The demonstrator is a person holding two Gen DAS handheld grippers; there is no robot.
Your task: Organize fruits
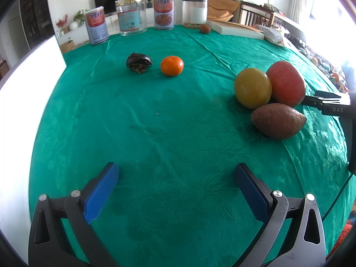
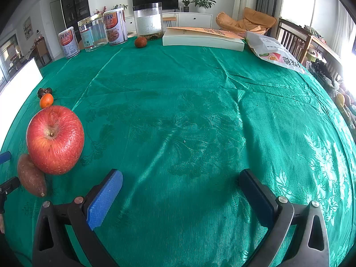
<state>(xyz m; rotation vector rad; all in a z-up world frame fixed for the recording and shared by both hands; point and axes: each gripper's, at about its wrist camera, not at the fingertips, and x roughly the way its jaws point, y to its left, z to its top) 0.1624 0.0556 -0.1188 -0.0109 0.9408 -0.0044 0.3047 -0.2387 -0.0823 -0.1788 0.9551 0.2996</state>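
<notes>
On the green tablecloth (image 1: 155,115), a red apple (image 1: 286,83), a yellow round fruit (image 1: 252,87) and a brown pointed fruit (image 1: 278,120) lie touching at the right. A mandarin (image 1: 172,65) and a dark shrivelled fruit (image 1: 138,62) sit apart, farther back. A small brown fruit (image 1: 205,29) lies by the jars. My left gripper (image 1: 176,173) is open and empty over bare cloth. My right gripper (image 2: 180,180) is open and empty; the apple (image 2: 55,139) and brown fruit (image 2: 31,175) lie to its left. Part of the right gripper (image 1: 329,102) shows beside the apple.
Two printed tins (image 1: 96,25) and two clear jars (image 1: 131,15) stand along the far edge. A thick book (image 2: 202,37) and a snack bag (image 2: 273,52) lie at the back right. A white board (image 1: 26,82) stands at the left edge.
</notes>
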